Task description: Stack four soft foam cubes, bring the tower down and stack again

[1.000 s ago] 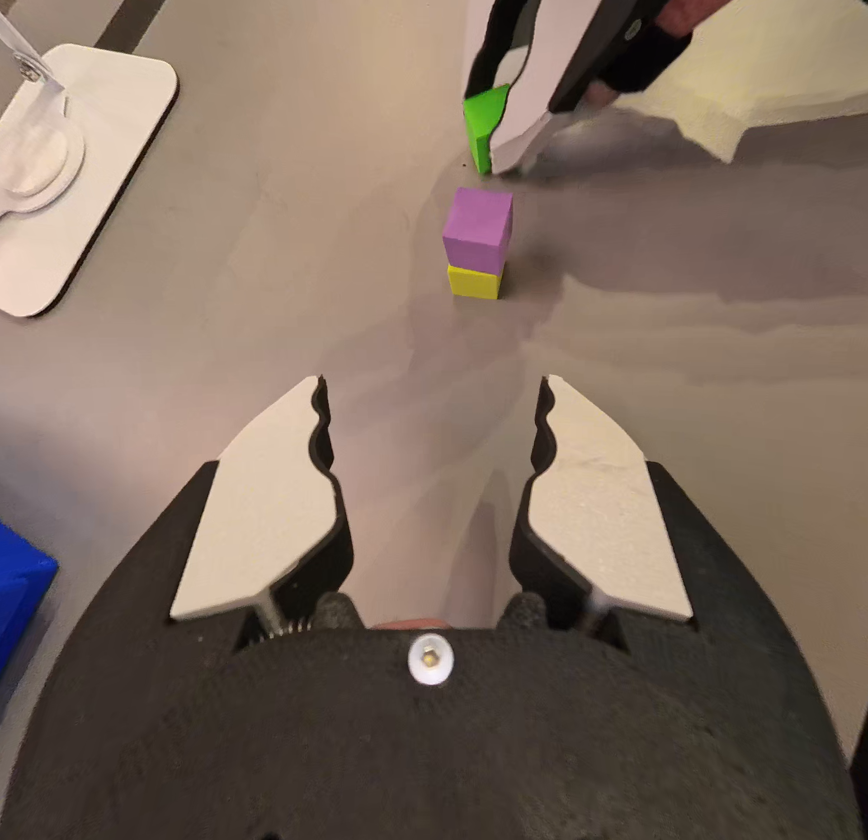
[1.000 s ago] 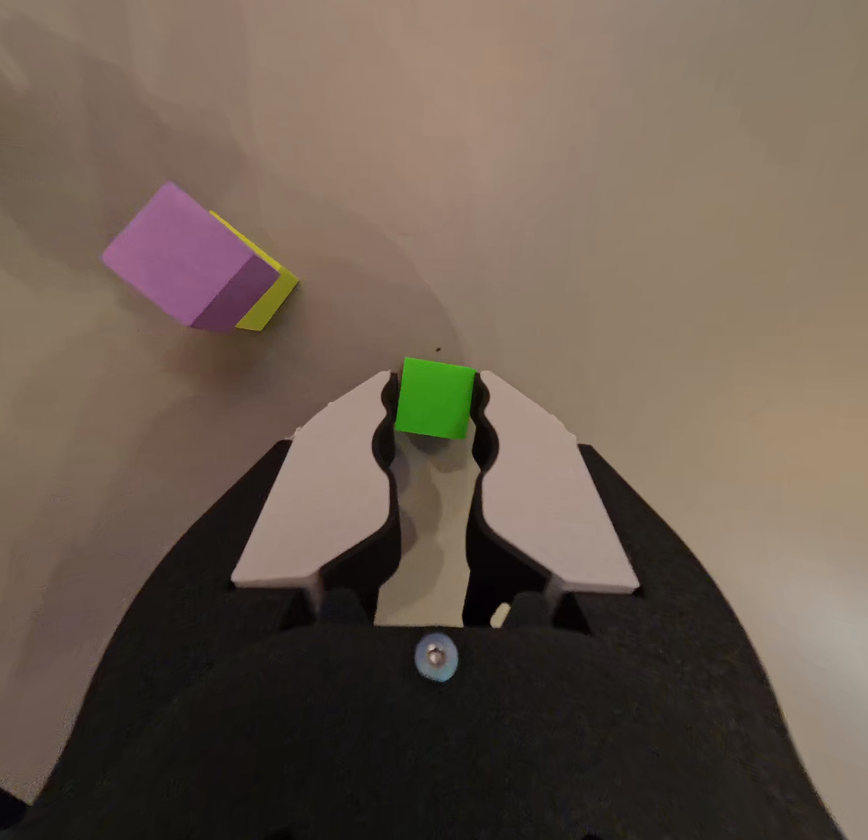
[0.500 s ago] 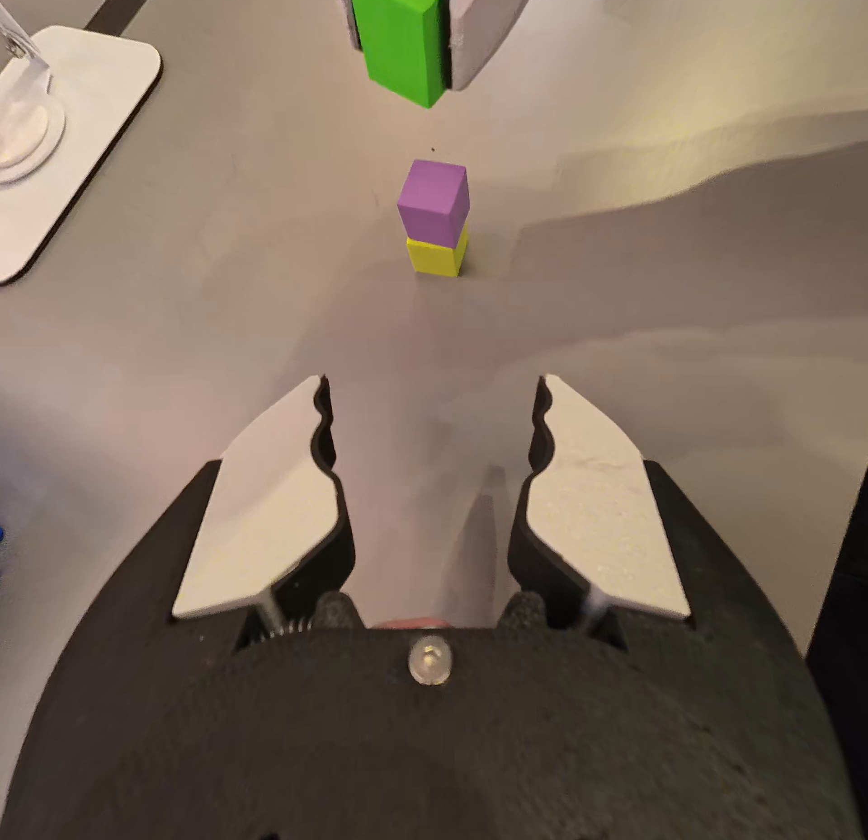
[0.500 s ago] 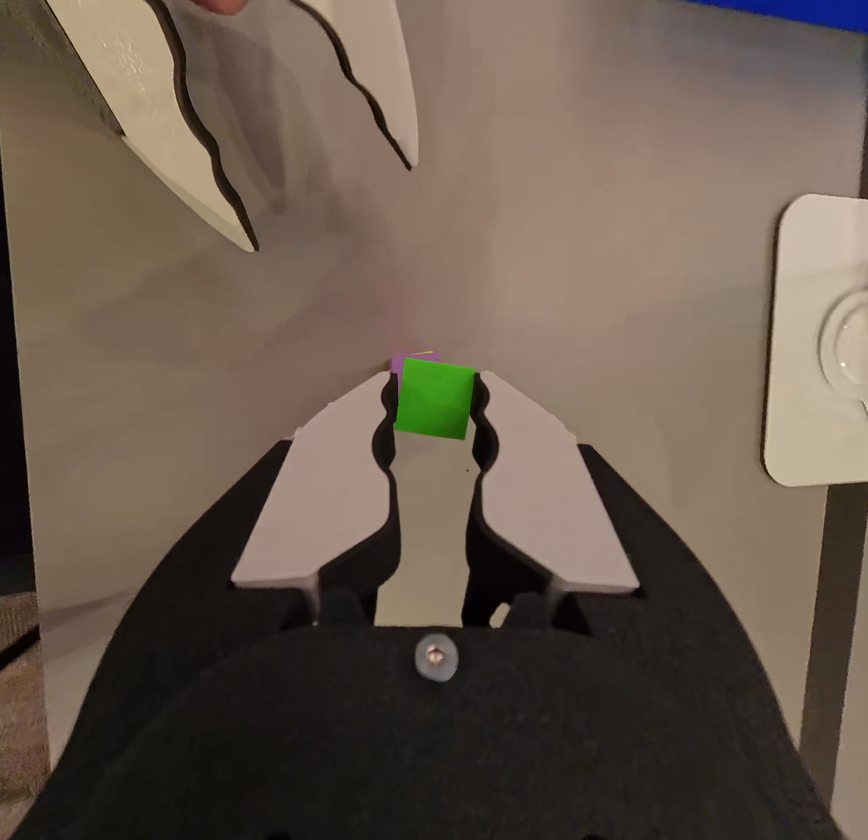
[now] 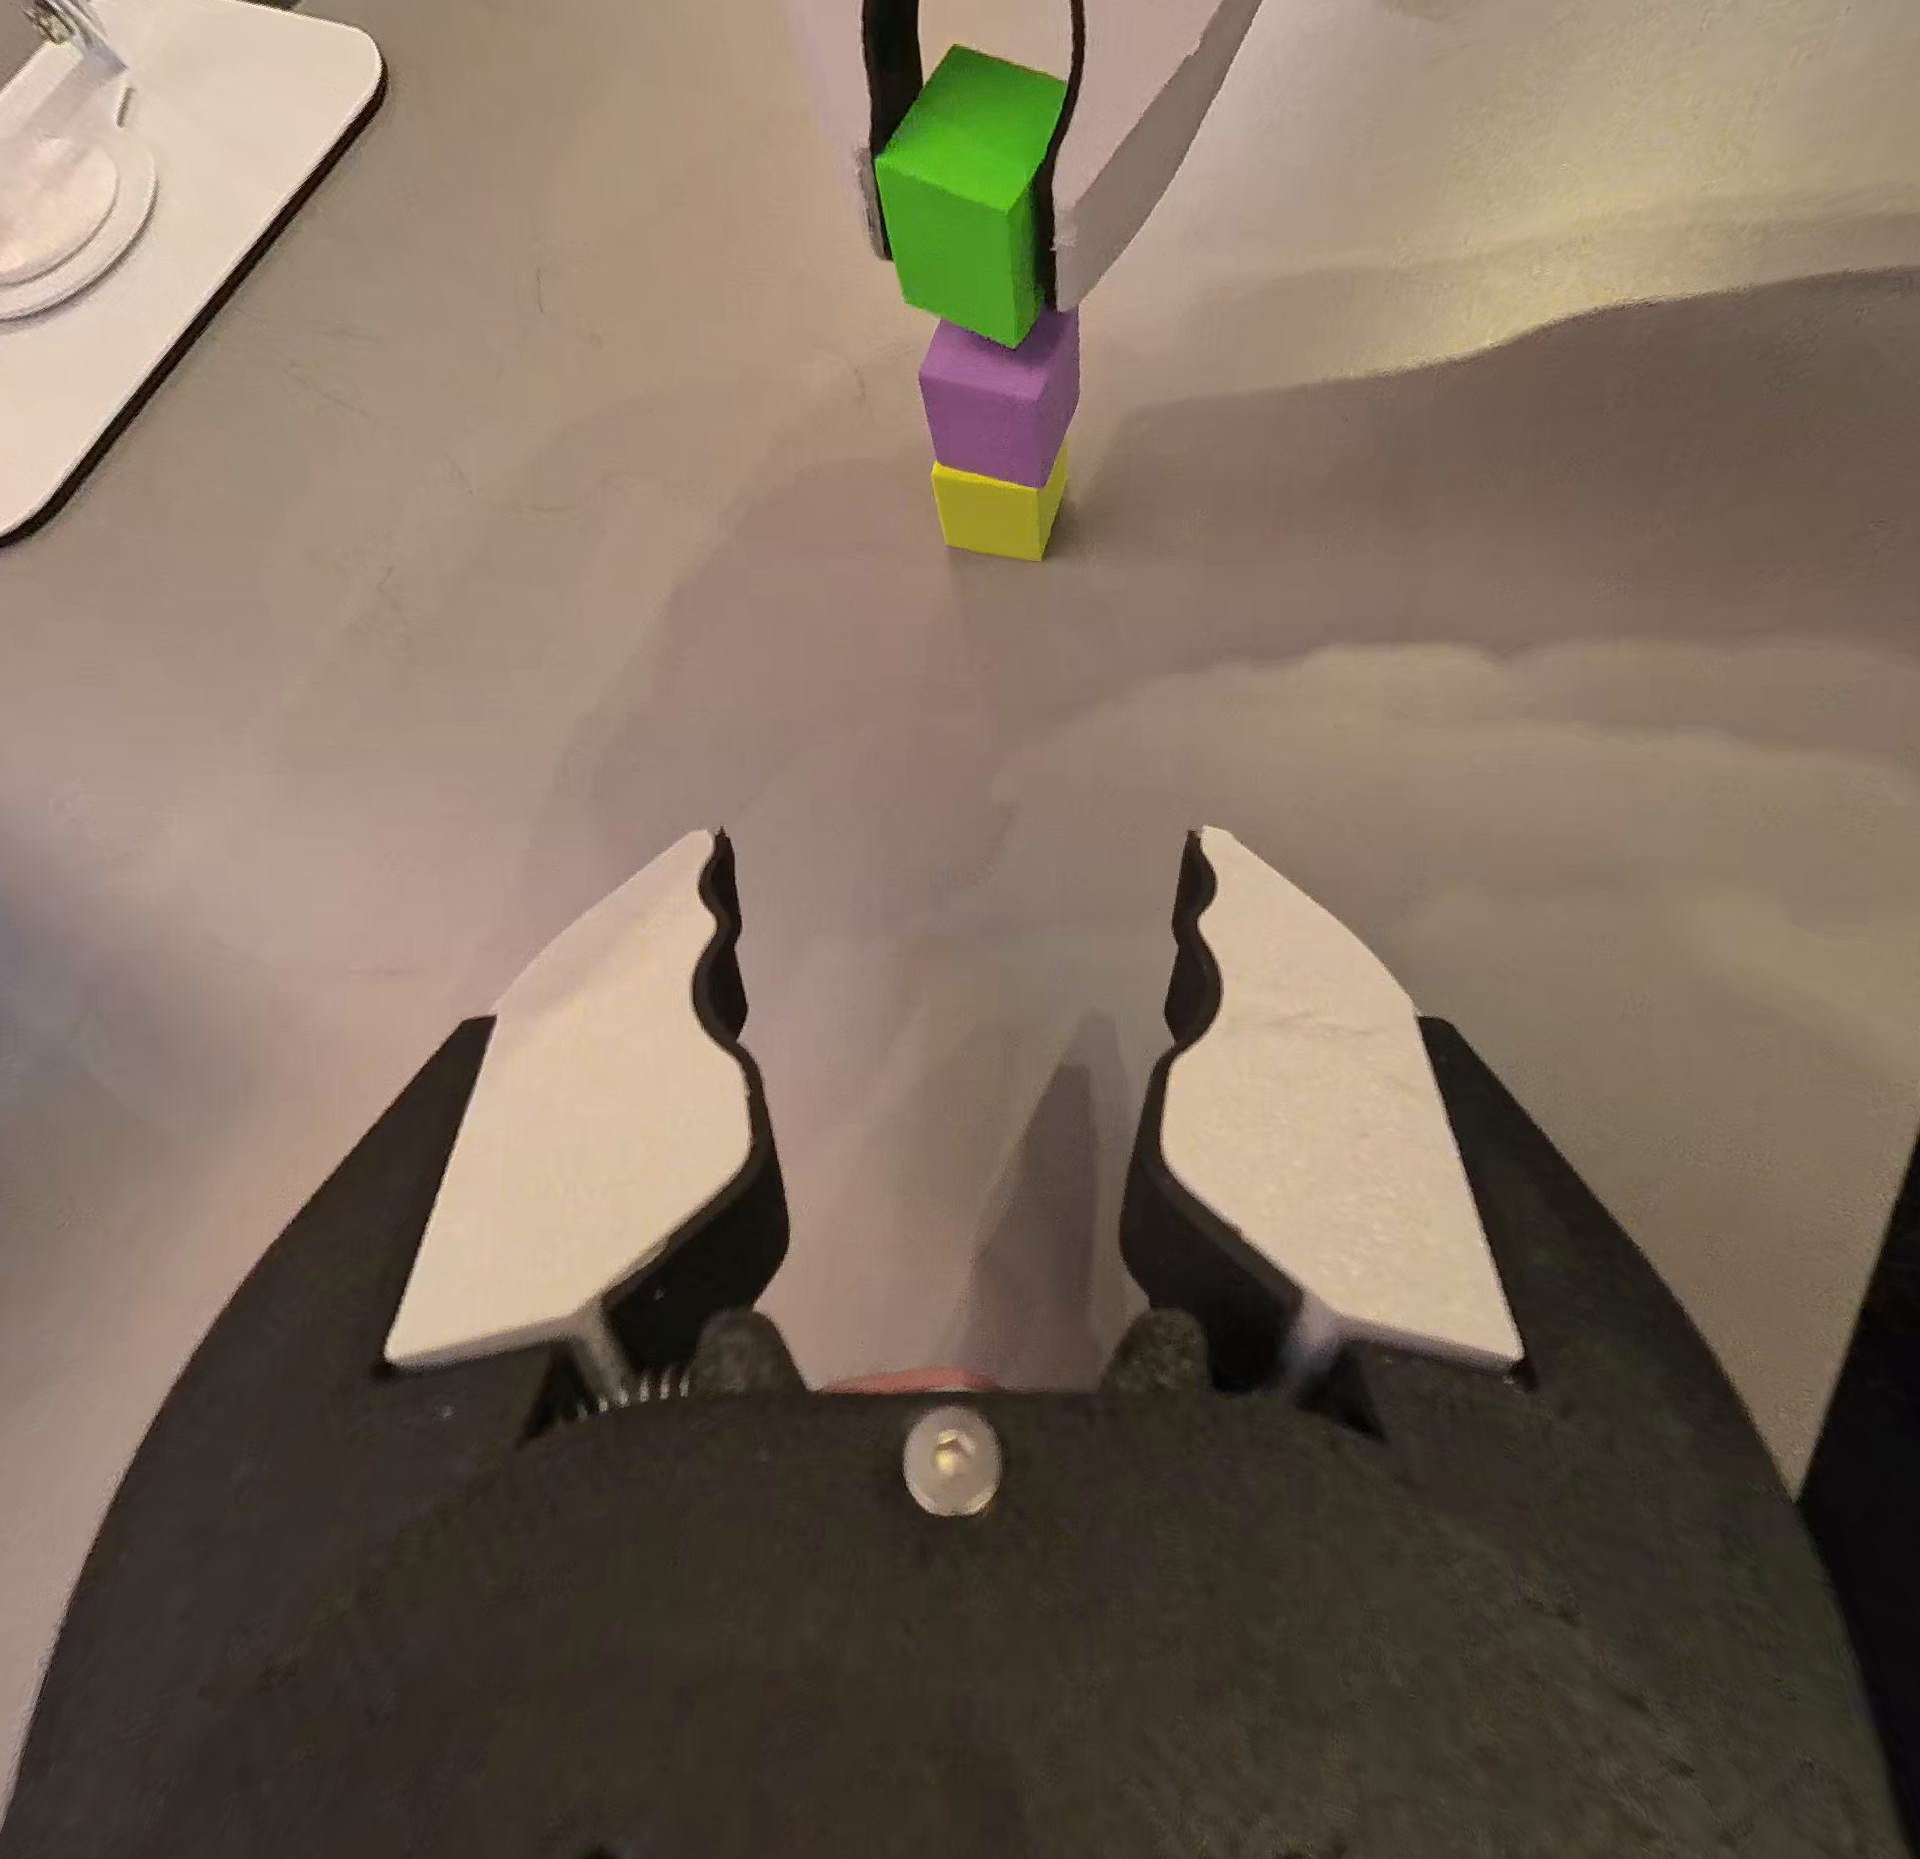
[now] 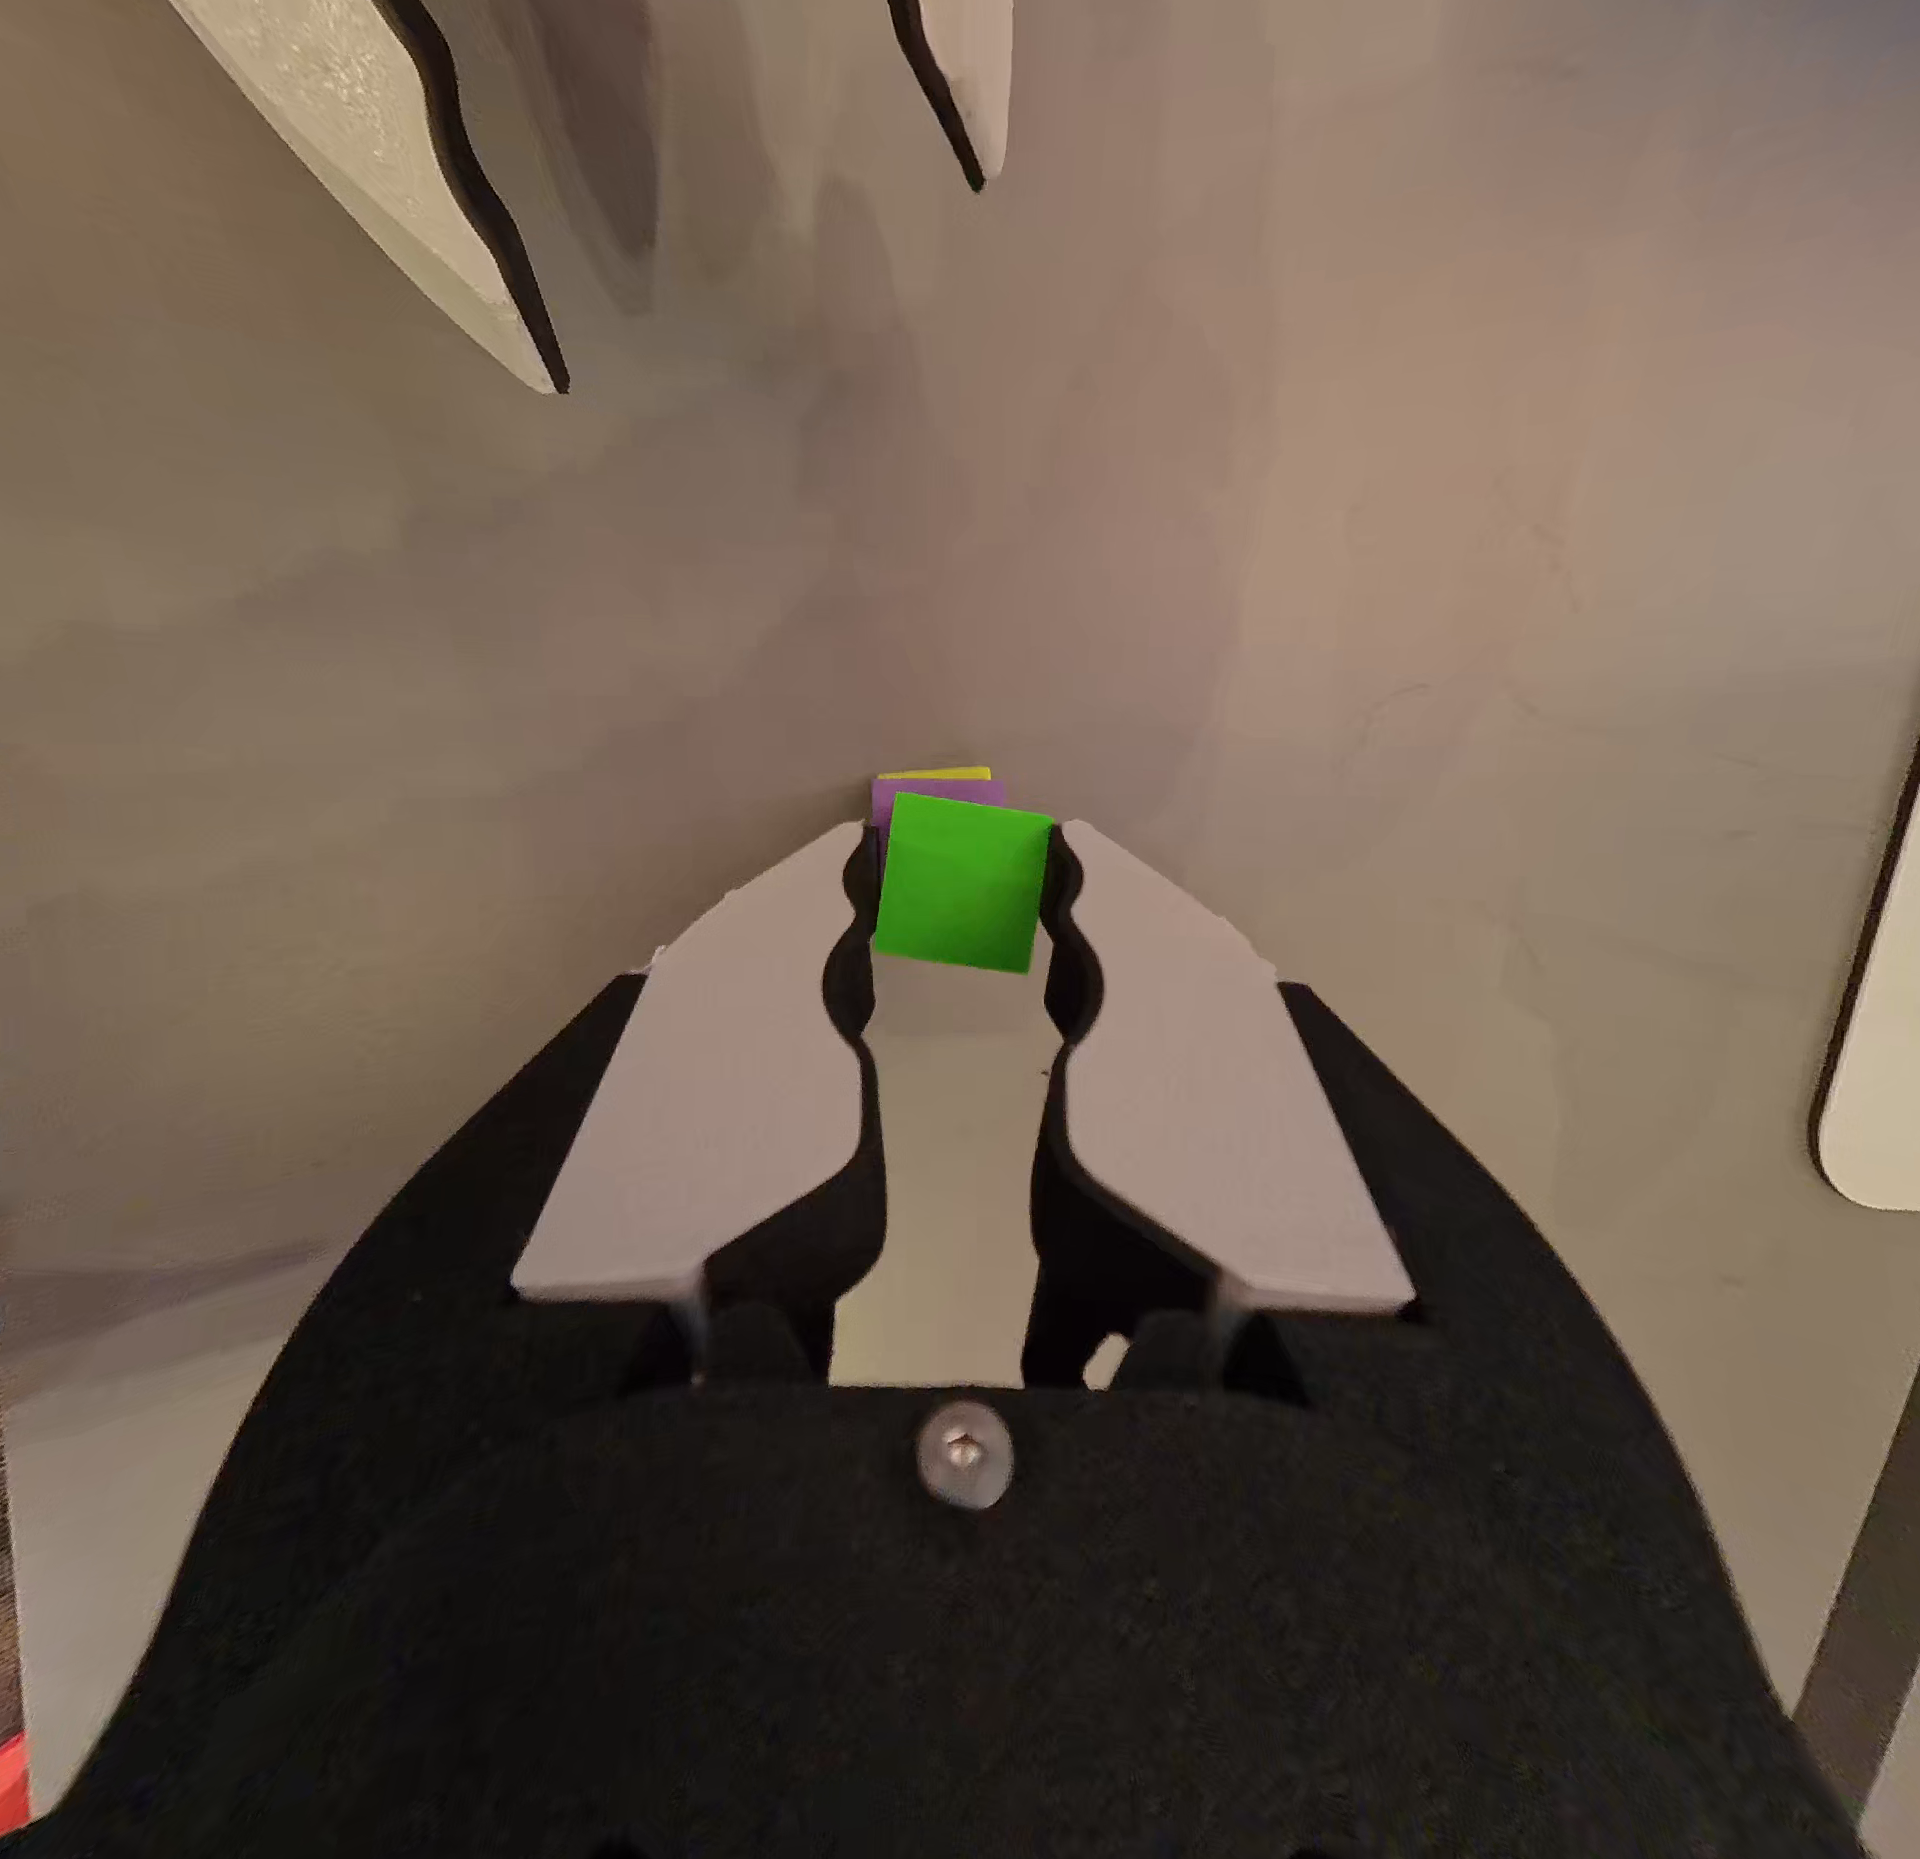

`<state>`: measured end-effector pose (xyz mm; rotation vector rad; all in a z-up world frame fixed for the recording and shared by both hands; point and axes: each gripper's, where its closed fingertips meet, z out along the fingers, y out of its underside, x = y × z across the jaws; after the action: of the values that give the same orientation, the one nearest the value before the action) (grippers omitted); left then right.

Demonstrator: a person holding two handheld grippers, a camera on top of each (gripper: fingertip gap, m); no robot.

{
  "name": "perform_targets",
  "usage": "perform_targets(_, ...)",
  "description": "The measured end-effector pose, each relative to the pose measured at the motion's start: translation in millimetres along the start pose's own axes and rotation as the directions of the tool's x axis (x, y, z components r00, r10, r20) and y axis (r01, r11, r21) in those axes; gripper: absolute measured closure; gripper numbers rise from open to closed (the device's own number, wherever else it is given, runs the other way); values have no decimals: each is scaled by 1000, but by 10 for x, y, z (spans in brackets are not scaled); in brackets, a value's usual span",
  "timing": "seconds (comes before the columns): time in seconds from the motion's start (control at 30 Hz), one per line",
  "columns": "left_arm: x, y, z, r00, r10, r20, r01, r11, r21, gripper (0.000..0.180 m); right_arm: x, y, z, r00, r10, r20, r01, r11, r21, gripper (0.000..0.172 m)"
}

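Above the small stack at the middle of the grey table (image 5: 520,666), the right tool (image 6: 961,879) points steeply downward, its two white fingers (image 6: 748,1030) coming in from twelve o'clock in the left wrist view. It is clenched on a green cube (image 5: 966,188), with the dark pads pressed against the cube's two opposite side faces. The cube sits slightly twisted in the grip (its edges do not line up with the cubes below). Its lower corner is at the top of the purple cube (image 5: 997,407); whether the two touch cannot be told. The purple cube rests squarely on a yellow cube (image 5: 992,510), which stands on the table.

From the right wrist view, looking almost straight down, the green cube covers most of the stack, and only thin slivers of purple and yellow show past its far edge at twelve o'clock.

The left tool (image 5: 956,853) is held low and nearly level over the table, aimed at the stack from the six o'clock side and well apart from it. Its fingers stand wide apart with only bare table between them. In the right wrist view its two white fingertips (image 6: 416,199) hang in from about eleven o'clock.

A white board (image 5: 208,199) with a clear stand lies at ten o'clock in the left wrist view.
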<state>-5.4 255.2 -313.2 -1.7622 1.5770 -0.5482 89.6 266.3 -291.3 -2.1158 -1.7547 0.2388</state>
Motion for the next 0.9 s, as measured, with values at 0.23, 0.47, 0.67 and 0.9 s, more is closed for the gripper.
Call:
perform_targets(0.23, 3, 25, 31, 1000, -2, -9, 2, 1000, -5, 101, -2, -50, 44, 999, -9, 32, 8, 999, 48, 143)
perform_targets(0.47, 5, 23, 43, 1000, -4, -13, 4, 1000, -5, 101, -9, -23, 51, 998, -28, 57, 26, 999, 44, 143)
perform_targets(0.67, 17, 39, 66, 1000, -2, -18, 2, 1000, -13, 101, -38, -39, 95, 996, -30, 86, 25, 997, 69, 143)
perform_targets(0.9, 33, 44, 70, 1000, 1, -26, -2, 1000, -18, 101, -6, -44, 41, 998, 5, 63, -9, 998, 68, 110)
